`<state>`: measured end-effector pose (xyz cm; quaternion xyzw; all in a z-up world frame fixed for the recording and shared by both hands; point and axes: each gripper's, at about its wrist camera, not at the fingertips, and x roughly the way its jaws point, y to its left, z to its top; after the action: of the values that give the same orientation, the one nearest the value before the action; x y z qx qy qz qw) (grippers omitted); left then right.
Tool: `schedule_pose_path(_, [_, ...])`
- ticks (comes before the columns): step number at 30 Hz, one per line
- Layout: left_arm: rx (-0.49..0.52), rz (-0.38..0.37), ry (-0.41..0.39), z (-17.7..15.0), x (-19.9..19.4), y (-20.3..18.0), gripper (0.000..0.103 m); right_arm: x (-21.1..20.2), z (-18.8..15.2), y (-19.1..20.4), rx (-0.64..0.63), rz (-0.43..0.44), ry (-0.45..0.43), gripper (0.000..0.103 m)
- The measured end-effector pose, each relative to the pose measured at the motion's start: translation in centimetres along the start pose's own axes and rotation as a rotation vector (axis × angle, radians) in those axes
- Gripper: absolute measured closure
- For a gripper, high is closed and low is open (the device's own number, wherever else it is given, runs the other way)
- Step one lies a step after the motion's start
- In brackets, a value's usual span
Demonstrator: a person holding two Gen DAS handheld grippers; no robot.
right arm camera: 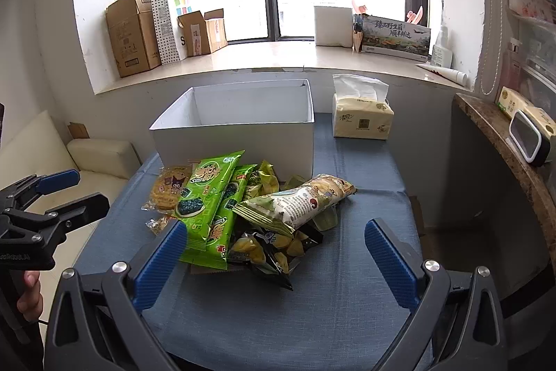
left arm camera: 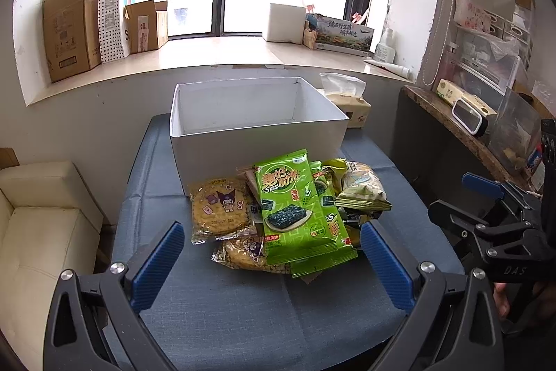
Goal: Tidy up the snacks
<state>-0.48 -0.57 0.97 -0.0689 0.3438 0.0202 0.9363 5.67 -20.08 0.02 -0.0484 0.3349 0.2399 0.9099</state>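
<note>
Two grippers are hovering over the blue-covered surface (left arm camera: 215, 308), and nothing is being held yet.

From the left wrist view, the left gripper (left arm camera: 272, 263) is filling the bottom of the frame, its jaws standing wide apart with only cloth between them. The snack pile (left arm camera: 288, 211) is sitting at centre frame, just beyond the blue fingertips (left arm camera: 158, 263). A green seaweed packet (left arm camera: 299, 214) is lying on top, a cookie packet (left arm camera: 220, 209) is peeking out at its left, and a pale chip bag (left arm camera: 365, 188) is resting at the right. The white box (left arm camera: 257, 141) is waiting directly behind, touching the pile, open-topped and showing nothing inside.

Switching to the right wrist view, the right gripper (right arm camera: 276, 263) is also gaping open and empty, its left finger just overlapping the green packet's lower corner. A tissue pack (right arm camera: 361, 117) is standing to the right of the box.

Risk, as I judge it: these packets are overlapping and slick, so a pinch on the top one may be dragging neighbours along or sliding the heap toward the near edge. Both grippers are aiming at one small pile, so a clash looks possible.

Room is looking generous at lower frame and right of the pile; the box wall is crowding the far side, and the sofa (left arm camera: 41, 218) side drops away at left.
</note>
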Motion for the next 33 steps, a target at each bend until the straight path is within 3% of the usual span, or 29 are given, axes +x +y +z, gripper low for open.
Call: schedule_pose_path(33, [0.003, -0.013, 0.002, -0.1, -0.09, -0.43, 0.0, -0.27, -0.18, 0.0, 0.004, 0.014, -0.002, 0.0])
